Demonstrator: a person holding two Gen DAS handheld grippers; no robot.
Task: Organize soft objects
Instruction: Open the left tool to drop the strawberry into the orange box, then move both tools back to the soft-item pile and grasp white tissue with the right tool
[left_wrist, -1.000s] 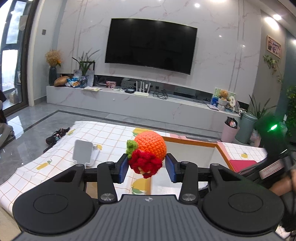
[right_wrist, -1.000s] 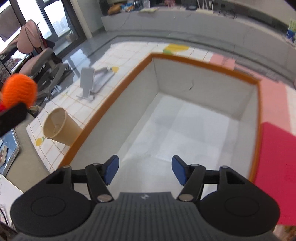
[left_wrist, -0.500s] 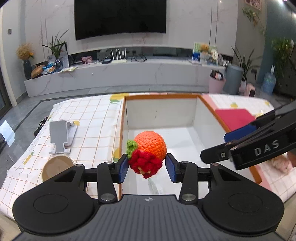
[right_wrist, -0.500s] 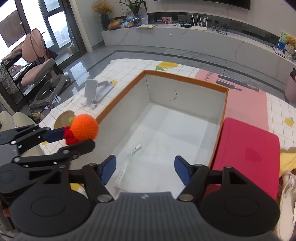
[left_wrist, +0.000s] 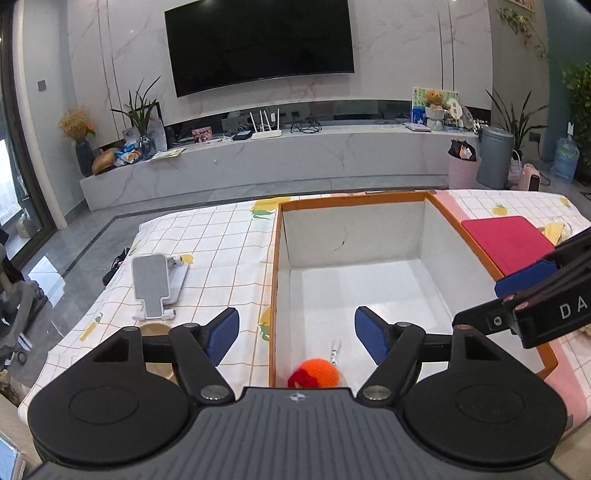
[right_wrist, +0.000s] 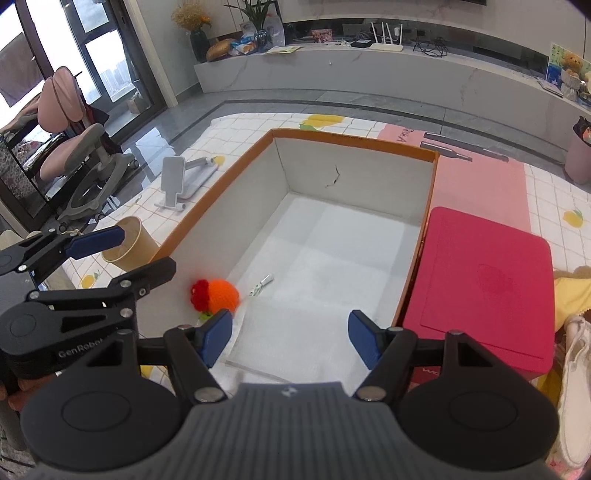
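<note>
Here the orange-rimmed box is lying wide and mostly bare. The crocheted orange toy is sitting on the floor at its near left corner. The left gripper is opening its jaws above it, nothing pressed between them; the right gripper is hovering spread and empty. Only the right view is showing the paper cup beside the box wall. The left view's gripper body is cutting off the toy's lower half.

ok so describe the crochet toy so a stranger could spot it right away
Find the big orange-rimmed box on the checked tablecloth. Inside, by its near left wall, lies an orange crochet ball with a red tuft. The only other thing nearby is a tiny white clip.
</note>
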